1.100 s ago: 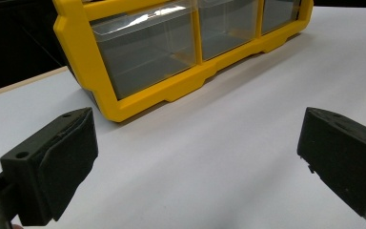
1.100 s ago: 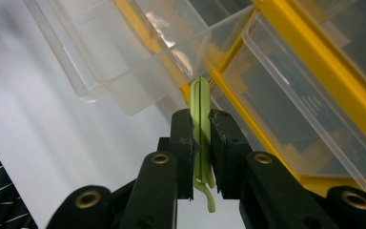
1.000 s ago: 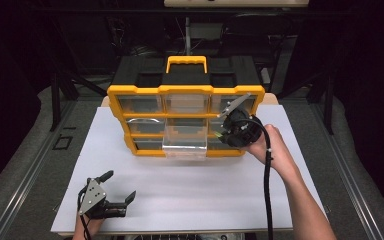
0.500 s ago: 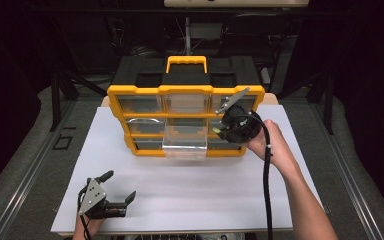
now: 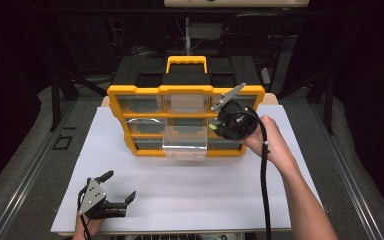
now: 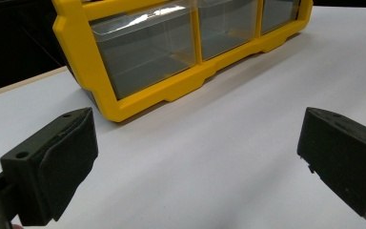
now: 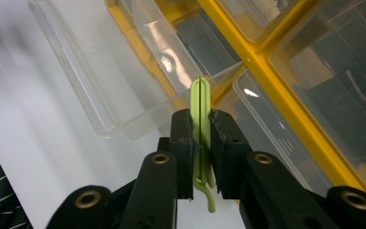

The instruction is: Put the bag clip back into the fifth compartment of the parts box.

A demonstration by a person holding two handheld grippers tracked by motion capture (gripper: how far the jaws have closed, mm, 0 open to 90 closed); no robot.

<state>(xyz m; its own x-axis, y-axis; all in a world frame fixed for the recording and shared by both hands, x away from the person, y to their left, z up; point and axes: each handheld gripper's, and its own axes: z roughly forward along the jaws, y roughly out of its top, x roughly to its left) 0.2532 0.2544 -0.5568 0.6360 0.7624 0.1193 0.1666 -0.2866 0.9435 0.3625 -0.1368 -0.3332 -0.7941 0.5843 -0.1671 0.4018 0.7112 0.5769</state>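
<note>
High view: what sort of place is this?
Probably a lab recording bench: a white tabletop board under a yellow-and-black plastic drawer organiser, metal rails beside it, dark stands and cabling behind.

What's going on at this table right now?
A person works with a hand-held gripper in each hand. The right hand-held gripper is shut on a thin light-green plastic clip, held beside the yellow-framed organiser box with clear drawers. One clear plastic drawer in the bottom row is pulled out onto the white tabletop. The left hand-held gripper rests open near the table's front edge, holding nothing.
</note>
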